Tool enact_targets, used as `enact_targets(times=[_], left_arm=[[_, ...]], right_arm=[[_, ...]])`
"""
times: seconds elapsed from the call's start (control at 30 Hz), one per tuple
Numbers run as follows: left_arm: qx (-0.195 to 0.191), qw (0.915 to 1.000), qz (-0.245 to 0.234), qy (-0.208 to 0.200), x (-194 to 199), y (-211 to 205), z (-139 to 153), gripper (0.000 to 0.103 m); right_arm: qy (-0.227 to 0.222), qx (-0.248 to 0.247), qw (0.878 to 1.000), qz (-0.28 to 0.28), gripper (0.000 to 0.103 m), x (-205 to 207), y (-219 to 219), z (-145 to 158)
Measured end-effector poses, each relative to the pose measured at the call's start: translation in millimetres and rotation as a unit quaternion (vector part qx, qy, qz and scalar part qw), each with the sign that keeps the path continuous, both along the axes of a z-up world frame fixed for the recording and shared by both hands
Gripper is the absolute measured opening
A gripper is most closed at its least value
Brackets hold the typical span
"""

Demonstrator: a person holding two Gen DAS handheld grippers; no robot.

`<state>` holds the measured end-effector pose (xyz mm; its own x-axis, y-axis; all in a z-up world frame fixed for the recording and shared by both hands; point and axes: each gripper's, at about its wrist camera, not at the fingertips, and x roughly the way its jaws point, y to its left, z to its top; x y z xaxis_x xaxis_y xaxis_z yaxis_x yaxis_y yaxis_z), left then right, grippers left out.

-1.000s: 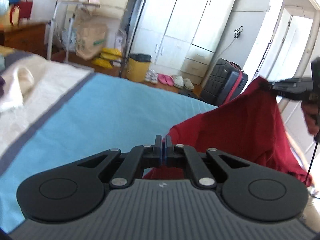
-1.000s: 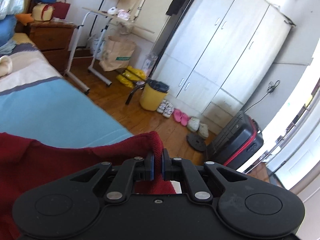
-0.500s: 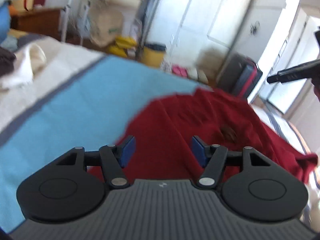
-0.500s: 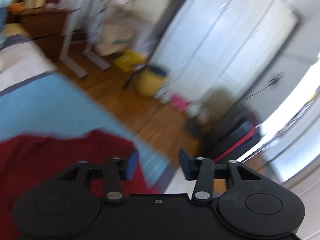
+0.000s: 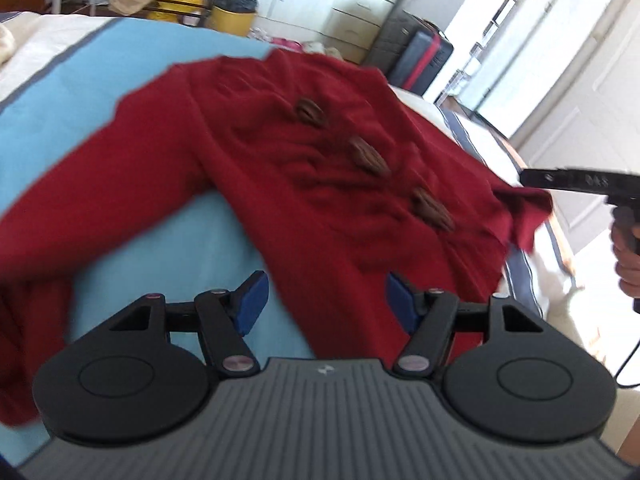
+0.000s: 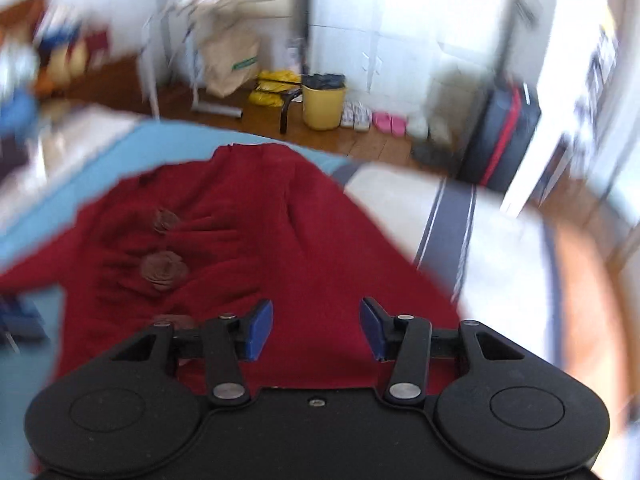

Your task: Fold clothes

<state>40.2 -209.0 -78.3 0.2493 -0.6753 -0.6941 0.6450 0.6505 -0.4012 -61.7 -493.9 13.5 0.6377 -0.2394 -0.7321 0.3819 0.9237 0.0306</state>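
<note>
A dark red knitted garment (image 5: 304, 168) with three brown flower-shaped decorations (image 5: 366, 156) lies spread on the blue part of the bed, one sleeve stretching to the left. In the left wrist view my left gripper (image 5: 324, 304) hovers open over its near edge, nothing between the blue pads. The right gripper (image 5: 576, 178) appears there at the right edge, beside the garment's far corner, held by a hand. Seen from the right wrist, the right gripper (image 6: 316, 330) is open above the red garment (image 6: 248, 240), holding nothing.
The bed cover (image 5: 132, 44) is blue with cream and grey-striped bands. Beyond the bed on the wooden floor stand a yellow bin (image 6: 323, 100), a dark suitcase (image 6: 500, 136), slippers, a paper bag and white wardrobes. Both views are motion-blurred.
Both grippers were shut on the raised red garment a second ago. They opened, the garment dropped flat onto the bed, and both cameras now tilt down over it.
</note>
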Motion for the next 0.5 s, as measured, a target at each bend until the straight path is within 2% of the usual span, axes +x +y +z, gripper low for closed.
enact_targets(times=[0.03, 0.1, 0.2, 0.27, 0.4, 0.5], left_arm=[[0.003, 1.0000, -0.005, 0.002, -6.0, -2.4, -2.3, 0.067], [0.010, 0.9998, -0.015, 0.006, -18.1, -7.1, -7.0, 0.068], [0.020, 0.9993, -0.030, 0.012, -36.3, -14.3, -14.1, 0.070], [0.028, 0.9989, -0.038, 0.002, -44.2, -17.3, -14.4, 0.070], [0.018, 0.9986, -0.050, 0.005, -44.6, -17.2, -13.2, 0.071], [0.007, 0.9983, -0.057, 0.013, -43.7, -16.5, -13.6, 0.071]], right_arm=[[-0.013, 0.036, 0.999, -0.013, 0.053, -9.9, -6.0, -9.4], [-0.018, 0.069, 0.997, -0.028, 0.053, -23.8, -10.3, -26.2], [0.013, 0.108, 0.994, -0.028, 0.053, -25.1, -26.2, -50.0], [0.046, 0.107, 0.993, -0.033, 0.053, -25.2, -42.7, -62.1], [0.095, -0.004, 0.993, -0.074, 0.053, -26.6, -68.6, -60.6], [0.120, -0.098, 0.983, -0.100, 0.053, -28.5, -70.8, -56.0]])
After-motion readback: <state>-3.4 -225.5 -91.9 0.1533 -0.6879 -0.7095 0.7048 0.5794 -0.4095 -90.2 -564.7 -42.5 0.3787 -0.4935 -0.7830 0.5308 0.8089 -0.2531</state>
